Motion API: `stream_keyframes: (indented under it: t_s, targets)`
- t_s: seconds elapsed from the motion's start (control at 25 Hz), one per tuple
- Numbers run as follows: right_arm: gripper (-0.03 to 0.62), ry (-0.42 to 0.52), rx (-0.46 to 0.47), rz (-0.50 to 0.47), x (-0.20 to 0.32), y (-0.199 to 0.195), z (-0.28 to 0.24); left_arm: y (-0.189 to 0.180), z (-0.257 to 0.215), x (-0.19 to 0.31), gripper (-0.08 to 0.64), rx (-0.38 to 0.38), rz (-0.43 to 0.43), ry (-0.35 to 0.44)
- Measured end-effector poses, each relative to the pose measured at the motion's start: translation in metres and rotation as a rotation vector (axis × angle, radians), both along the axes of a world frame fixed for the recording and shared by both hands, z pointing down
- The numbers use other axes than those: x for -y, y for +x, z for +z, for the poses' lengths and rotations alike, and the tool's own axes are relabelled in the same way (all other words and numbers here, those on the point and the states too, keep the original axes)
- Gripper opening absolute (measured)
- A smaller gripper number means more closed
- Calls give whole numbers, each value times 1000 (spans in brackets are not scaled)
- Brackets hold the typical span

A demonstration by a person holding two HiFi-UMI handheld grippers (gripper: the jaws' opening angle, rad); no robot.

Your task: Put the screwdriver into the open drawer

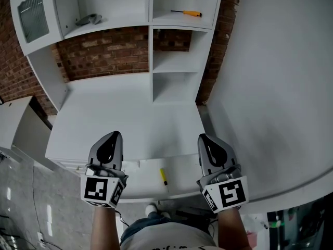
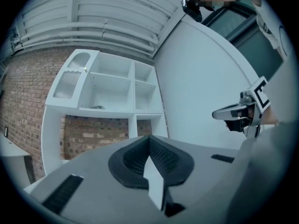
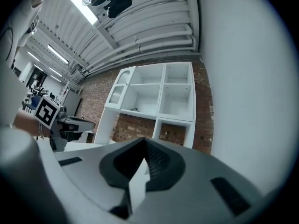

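Left gripper [image 1: 115,135] and right gripper [image 1: 204,138] had their jaws together, holding nothing. The screwdriver [image 1: 187,13] lay on a shelf well ahead of the right gripper. It was judged light, rigid and liable to roll; grip across the orange handle [image 1: 194,13].

No words, numbers or brand names can be read anywhere. The only signs are black-and-white square markers, patterns without letters, on the cube of the left gripper [image 1: 115,134] and that of the right gripper [image 1: 202,137]. Faint print on the person's shirt [image 1: 171,241] is cut off at the lower edge and illegible.
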State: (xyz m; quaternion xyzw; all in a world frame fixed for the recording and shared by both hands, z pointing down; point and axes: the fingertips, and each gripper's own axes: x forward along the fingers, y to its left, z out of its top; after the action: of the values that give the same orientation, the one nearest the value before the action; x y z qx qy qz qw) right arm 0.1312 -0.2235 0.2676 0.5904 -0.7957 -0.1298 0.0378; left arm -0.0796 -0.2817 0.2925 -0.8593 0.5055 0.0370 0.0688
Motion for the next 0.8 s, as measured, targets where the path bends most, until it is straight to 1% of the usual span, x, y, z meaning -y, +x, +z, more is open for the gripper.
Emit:
stream_keyframes:
  t_s: [0.24,0.44,0.64,0.8]
  targets:
    - [11,-5,-6,5,3,5,-2,7,-13,-2,12,22,7,35]
    - [11,-18,-1,35,7,12,-3,11,-20,-6,12,45,11,70]
    - [11,-59,18,78,12,19,1,9,-26,-8,12,51,-10,75]
    - [10,-101,32,86,15,21,6,8,-29,-10,12,60,-17,88]
